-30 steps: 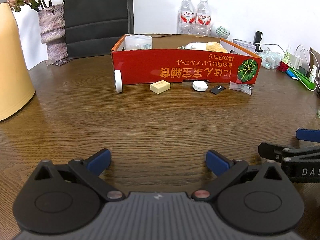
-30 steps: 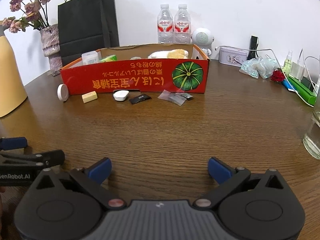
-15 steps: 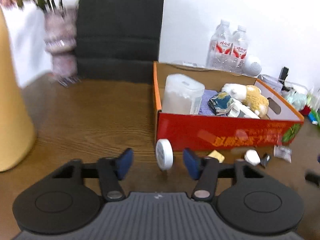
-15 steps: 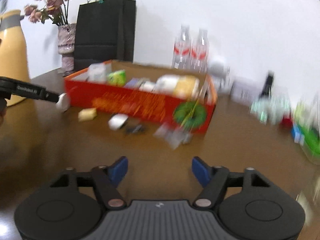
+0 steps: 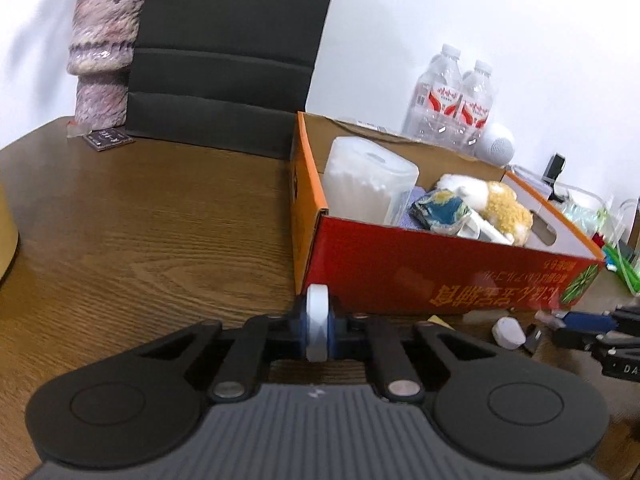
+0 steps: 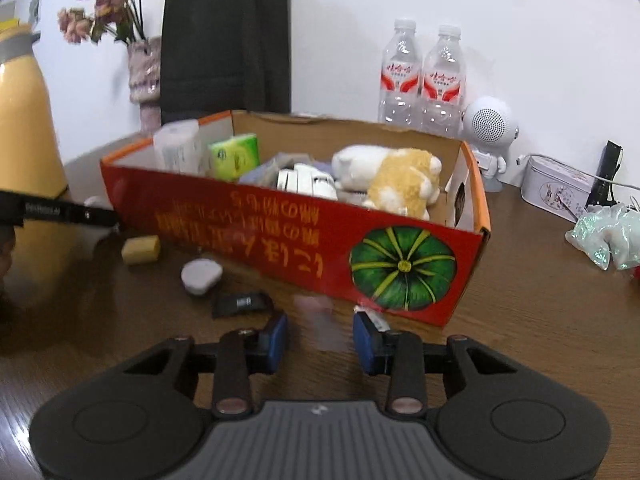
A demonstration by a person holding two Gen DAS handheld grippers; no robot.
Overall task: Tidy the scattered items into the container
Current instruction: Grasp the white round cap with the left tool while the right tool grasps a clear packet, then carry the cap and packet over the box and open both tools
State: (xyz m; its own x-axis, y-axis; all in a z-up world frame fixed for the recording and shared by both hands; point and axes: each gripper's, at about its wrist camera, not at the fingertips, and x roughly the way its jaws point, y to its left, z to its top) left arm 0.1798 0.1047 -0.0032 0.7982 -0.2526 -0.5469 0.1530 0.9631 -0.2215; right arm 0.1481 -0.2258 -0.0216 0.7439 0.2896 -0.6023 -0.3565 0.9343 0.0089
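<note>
A red cardboard box [image 5: 400, 268] [image 6: 280, 236] holds a plush toy, a white tub and other items. My left gripper [image 5: 318, 326] is shut on a white round disc [image 5: 318, 320] at the box's near left corner. My right gripper [image 6: 320, 338] is open over a clear plastic packet [image 6: 320, 320], blurred between its fingers, in front of the box. On the table along the box front lie a yellow block [image 6: 141, 250], a white oval case [image 6: 201, 276] [image 5: 508, 332] and a black sachet [image 6: 242, 304].
A yellow jug [image 6: 28, 128], a vase of flowers [image 6: 144, 76] and a black paper bag [image 6: 224, 40] stand behind at the left. Two water bottles [image 6: 422, 76], a white speaker [image 6: 488, 128], a tin [image 6: 556, 192] and crumpled plastic [image 6: 608, 236] stand at the right.
My left gripper moved forward to the disc and shut on it. My right gripper moved forward to the packet and narrowed its opening around it.
</note>
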